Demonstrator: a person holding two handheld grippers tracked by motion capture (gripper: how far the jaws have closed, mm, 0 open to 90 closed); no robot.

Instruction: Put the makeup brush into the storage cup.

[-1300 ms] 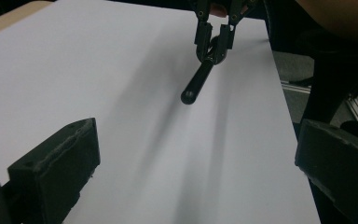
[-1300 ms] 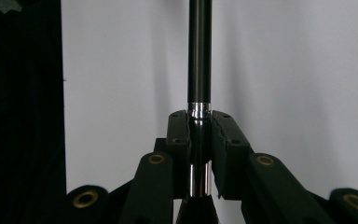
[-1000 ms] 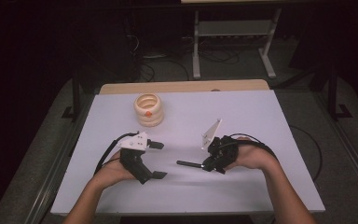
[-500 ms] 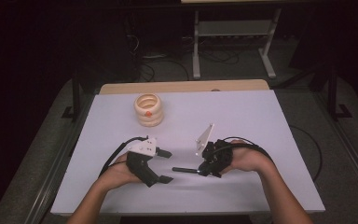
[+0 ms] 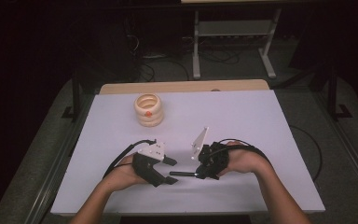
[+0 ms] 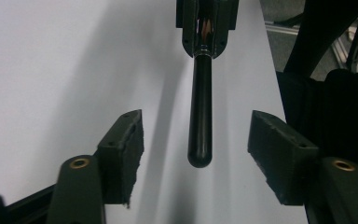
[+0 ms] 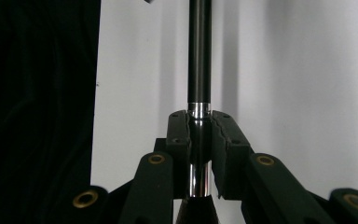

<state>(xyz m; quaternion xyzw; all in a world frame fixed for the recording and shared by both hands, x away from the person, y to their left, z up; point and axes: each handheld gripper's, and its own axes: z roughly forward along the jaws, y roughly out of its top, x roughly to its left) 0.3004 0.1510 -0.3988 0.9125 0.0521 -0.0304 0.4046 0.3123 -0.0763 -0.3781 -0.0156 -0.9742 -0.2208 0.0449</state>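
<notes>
While the right gripper [image 5: 196,173] clamps a black pen [image 5: 182,173] level, the left gripper [image 5: 176,171] brackets its free end.

Item, lower centre of the high view: white table [image 5: 242,116], wide bare surface toward the top and right edges; cream ring stack [image 5: 149,110] upper left, well apart. In the left gripper view the pen [image 6: 200,112] lies between the pads [image 6: 126,144], touching neither; those jaws have just been closing, gaps remaining on both sides. In the right gripper view the pads [image 7: 179,140] press on the pen's [image 7: 199,56] silver collar.
</notes>
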